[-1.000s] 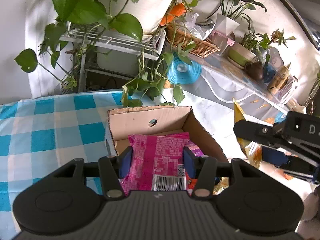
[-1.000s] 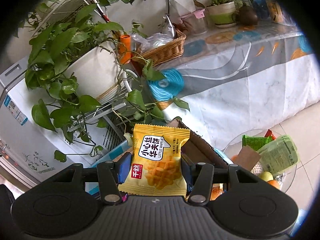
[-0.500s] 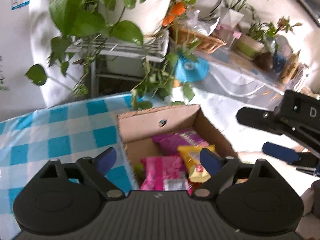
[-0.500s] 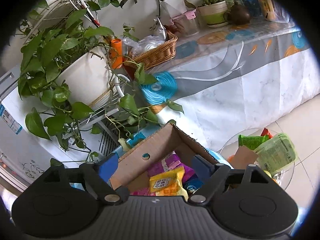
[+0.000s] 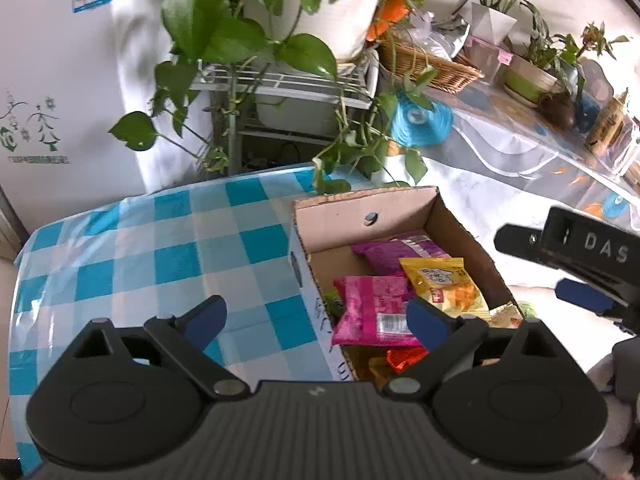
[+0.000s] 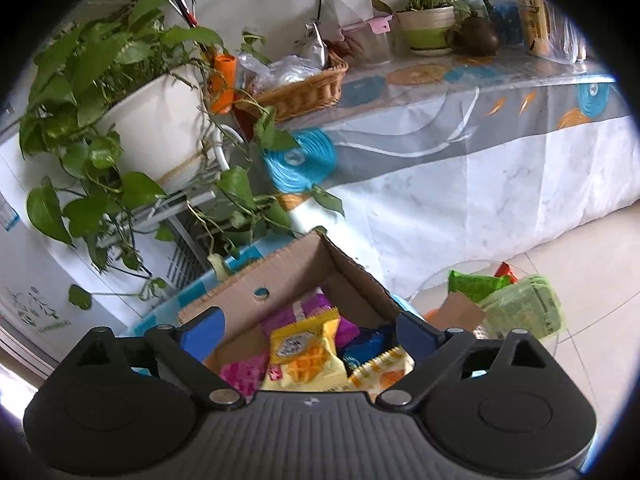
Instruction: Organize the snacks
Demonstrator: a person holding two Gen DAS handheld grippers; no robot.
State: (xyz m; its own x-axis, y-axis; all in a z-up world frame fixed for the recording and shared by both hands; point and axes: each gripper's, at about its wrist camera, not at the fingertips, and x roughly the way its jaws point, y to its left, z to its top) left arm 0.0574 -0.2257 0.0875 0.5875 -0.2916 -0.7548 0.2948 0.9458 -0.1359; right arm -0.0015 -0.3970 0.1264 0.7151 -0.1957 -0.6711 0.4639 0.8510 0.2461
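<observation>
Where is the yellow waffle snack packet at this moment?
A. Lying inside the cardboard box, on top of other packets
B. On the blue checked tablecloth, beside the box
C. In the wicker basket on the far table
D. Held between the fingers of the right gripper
A. The yellow waffle snack packet lies inside the cardboard box on other packets, next to a pink packet; the right gripper is open, nothing between its fingers.
</observation>
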